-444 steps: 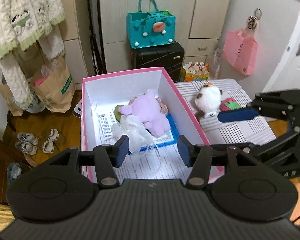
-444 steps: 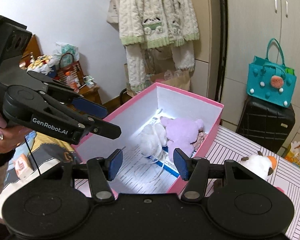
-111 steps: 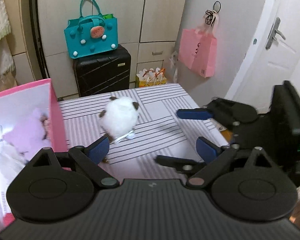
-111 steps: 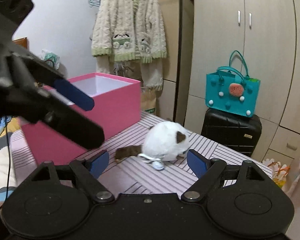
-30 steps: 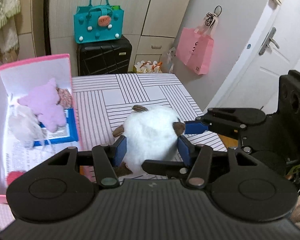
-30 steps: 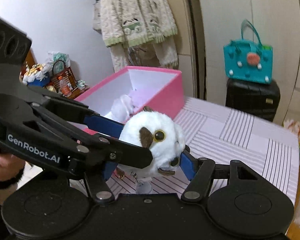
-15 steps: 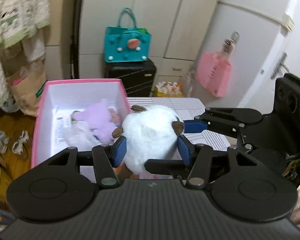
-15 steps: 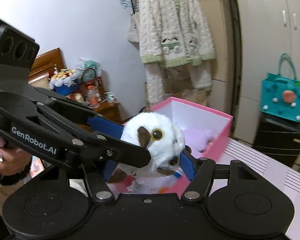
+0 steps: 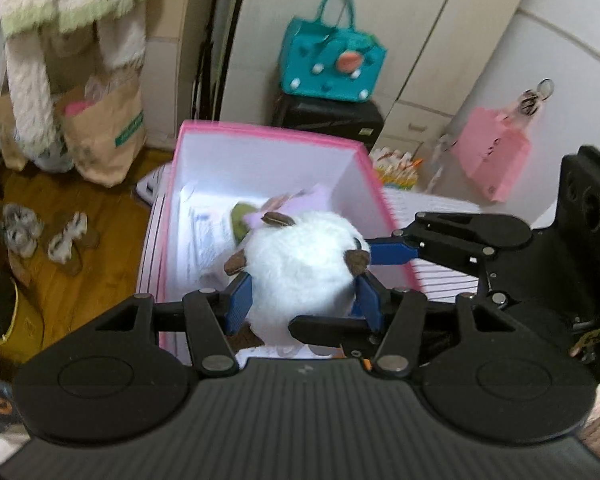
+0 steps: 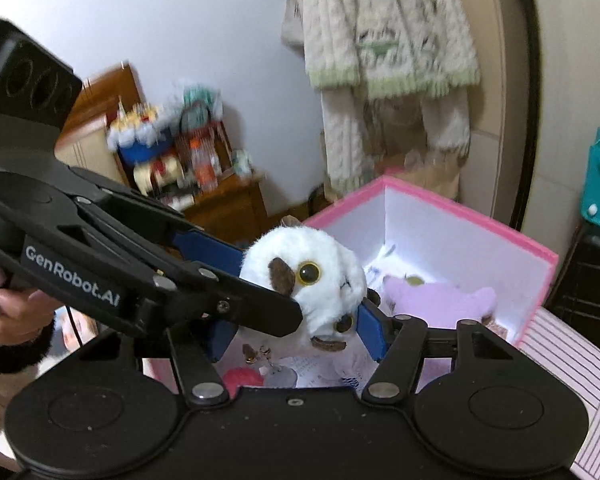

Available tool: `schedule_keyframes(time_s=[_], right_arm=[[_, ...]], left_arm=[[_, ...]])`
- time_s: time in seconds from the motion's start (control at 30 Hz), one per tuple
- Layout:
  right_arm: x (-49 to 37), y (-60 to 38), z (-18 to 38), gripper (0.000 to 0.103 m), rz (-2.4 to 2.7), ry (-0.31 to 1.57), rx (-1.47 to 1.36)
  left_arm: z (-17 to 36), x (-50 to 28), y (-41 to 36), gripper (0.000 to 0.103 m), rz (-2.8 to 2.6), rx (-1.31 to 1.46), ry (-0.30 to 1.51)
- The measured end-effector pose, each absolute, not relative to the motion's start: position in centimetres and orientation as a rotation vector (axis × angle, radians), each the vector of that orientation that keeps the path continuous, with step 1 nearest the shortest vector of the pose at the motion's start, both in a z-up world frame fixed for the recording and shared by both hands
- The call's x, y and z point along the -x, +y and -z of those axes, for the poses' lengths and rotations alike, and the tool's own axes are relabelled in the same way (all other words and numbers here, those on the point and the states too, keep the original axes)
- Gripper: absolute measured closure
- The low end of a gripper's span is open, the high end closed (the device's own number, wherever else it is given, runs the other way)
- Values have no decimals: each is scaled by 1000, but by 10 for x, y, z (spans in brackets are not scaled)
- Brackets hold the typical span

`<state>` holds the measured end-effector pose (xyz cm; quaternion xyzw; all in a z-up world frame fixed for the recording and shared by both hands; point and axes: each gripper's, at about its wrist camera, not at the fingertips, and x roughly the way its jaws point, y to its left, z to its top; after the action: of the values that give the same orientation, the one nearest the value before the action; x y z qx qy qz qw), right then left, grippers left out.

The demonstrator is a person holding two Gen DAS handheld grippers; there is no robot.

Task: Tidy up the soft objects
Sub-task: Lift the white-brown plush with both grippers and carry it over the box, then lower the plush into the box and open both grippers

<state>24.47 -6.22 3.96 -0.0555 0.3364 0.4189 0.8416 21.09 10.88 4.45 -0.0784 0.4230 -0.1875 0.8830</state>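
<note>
- A white plush owl (image 9: 300, 268) with brown ear tufts and a yellow-ringed eye is held in the air over the near end of an open pink box (image 9: 268, 132), clamped by two hand-held grippers at once.
- The left gripper (image 9: 304, 300) tilts downward over the box; its blue pads (image 9: 240, 300) press into the owl's sides, squeezing the fur between them.
- The right gripper (image 10: 296, 328) also slants down toward the box. Its jaws have just been closing a little, and its blue pads (image 10: 370, 332) sit against the lower part of the owl's face and body.
- In the right wrist view the left gripper reaches in from the left side, and a hand (image 10: 8, 312) with a dark fuzzy cuff holds its handle at the picture's edge.
- Inside the white-lined box lie a lilac plush toy (image 10: 440, 300), printed paper, and a small red soft item (image 10: 242, 378) near the front wall.
- The box stands on a striped table (image 10: 572, 352).
</note>
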Motion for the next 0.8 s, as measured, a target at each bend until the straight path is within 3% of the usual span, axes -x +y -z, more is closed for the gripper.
schedule_keyframes(time_s=[0.3, 0.8], right_arm=[[-251, -40, -17, 36, -860, 821, 208], [-220, -64, -19, 32, -743, 773, 199]], left_arm=[[-6, -230, 122, 47, 402, 173, 990], [-11, -200, 115, 38, 322, -4, 874]])
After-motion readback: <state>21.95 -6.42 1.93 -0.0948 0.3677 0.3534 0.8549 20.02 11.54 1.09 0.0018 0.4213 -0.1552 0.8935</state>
